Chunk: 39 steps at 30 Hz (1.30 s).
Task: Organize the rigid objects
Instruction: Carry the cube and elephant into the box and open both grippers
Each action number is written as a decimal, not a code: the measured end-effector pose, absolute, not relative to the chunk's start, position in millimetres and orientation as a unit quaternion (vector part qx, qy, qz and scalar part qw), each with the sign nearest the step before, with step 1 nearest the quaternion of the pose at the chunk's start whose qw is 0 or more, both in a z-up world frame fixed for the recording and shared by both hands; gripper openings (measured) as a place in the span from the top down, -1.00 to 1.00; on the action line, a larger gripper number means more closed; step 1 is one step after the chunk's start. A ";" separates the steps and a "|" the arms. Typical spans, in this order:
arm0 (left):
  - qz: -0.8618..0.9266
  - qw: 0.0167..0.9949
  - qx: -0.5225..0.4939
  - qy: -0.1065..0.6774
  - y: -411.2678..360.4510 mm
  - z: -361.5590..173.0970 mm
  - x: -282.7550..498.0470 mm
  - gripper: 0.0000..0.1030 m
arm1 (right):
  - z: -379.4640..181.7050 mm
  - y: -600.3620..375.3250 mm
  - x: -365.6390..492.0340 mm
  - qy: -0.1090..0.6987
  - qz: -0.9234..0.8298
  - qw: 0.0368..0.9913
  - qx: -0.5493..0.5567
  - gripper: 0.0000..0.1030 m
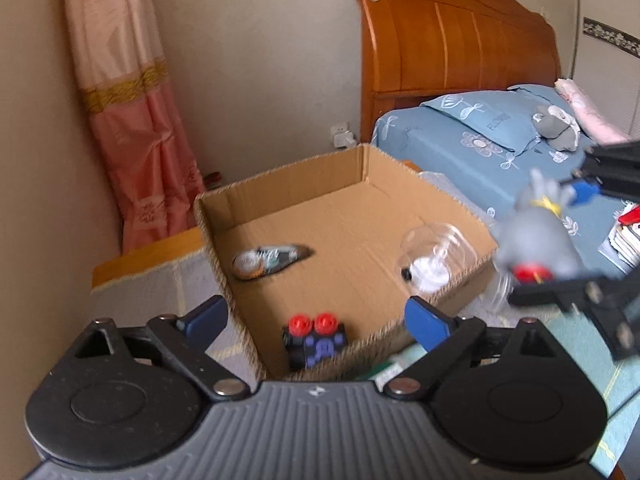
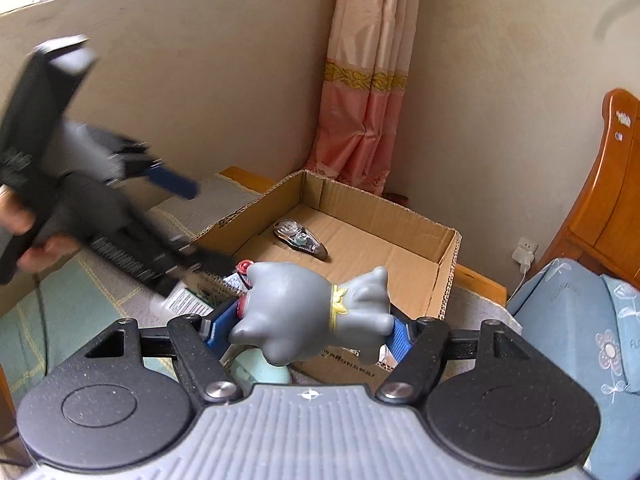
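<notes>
We have the grey cat figurine (image 2: 308, 312) clamped sideways between the blue pads of the right tool (image 2: 306, 330), and it hangs just outside the near wall of the cardboard box (image 2: 448, 264), which sits on the patterned mat (image 2: 60, 300) by the bed (image 1: 460, 152). The step in hand, as we judge it, is to carry the figurine over that wall and set it on the box floor. We should lift enough for its lower end to clear the corrugated rim, then aim for the bare middle of the floor, well apart from the correction tape dispenser (image 2: 300, 239) toward the far left corner, the clear plastic dome (image 1: 434, 254) against the right wall and the black toy block with red knobs (image 1: 316, 340) at the near wall. The figurine is hard and smooth, so we would lower it close to the floor before loosening the pads, lest it bounce or roll. The left tool (image 1: 316, 318) stands spread wide with nothing between its pads, above the near left corner of the box; we should draw it aside so the two tools do not collide.
</notes>
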State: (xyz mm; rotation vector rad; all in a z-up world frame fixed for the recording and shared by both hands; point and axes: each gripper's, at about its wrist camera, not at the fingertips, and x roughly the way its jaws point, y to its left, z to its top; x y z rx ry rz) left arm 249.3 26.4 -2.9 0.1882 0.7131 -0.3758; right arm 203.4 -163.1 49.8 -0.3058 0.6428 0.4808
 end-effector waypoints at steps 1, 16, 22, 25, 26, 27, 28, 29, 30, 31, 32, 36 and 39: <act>-0.178 0.915 0.090 0.352 29.2 -3.8 244.4 -0.85 | 49.6 -162.9 207.7 0.315 0.233 0.909 -0.145 -0.49; -0.067 0.939 0.098 0.324 62.4 -1.8 190.8 -0.86 | 37.4 -148.3 294.4 0.361 0.202 0.902 -0.124 -0.49; -0.051 0.939 0.096 0.327 65.2 -3.6 187.4 -0.86 | 35.5 -138.5 327.6 0.366 0.194 0.902 -0.126 -0.50; -0.049 0.939 0.082 0.331 68.4 -5.8 186.4 -0.86 | 32.2 -133.2 340.1 0.369 0.189 0.901 -0.133 -0.58; -0.049 0.938 0.079 0.333 68.6 -7.0 185.3 -0.86 | 31.7 -132.2 342.0 0.369 0.186 0.901 -0.134 -0.77; -0.049 0.938 0.078 0.335 68.6 -7.7 184.5 -0.86 | 32.1 -132.0 342.4 0.367 0.185 0.902 -0.135 -0.86; -0.050 0.937 0.076 0.338 68.6 -8.6 183.8 -0.86 | 33.3 -132.8 340.8 0.361 0.183 0.905 -0.134 -0.95; -0.050 0.936 0.075 0.341 68.7 -9.8 183.1 -0.86 | 34.8 -134.4 338.1 0.356 0.182 0.907 -0.131 -1.00; -0.051 0.935 0.074 0.342 68.4 -11.0 182.7 -0.86 | 36.1 -136.1 335.4 0.355 0.184 0.908 -0.128 -1.00; -0.052 0.935 0.074 0.344 67.8 -11.8 181.7 -0.86 | 37.5 -138.1 331.3 0.355 0.185 0.908 -0.123 -1.00; -0.053 0.934 0.073 0.346 67.1 -12.5 181.1 -0.86 | 38.5 -139.5 327.2 0.356 0.183 0.908 -0.121 -1.00; -0.056 0.934 0.065 0.346 64.6 -14.3 177.3 -0.86 | 42.0 -139.3 309.1 0.356 0.179 0.908 -0.133 -1.00; -0.054 0.934 0.062 0.347 63.2 -15.5 171.1 -0.86 | 43.2 -139.4 291.8 0.354 0.178 0.908 -0.138 -1.00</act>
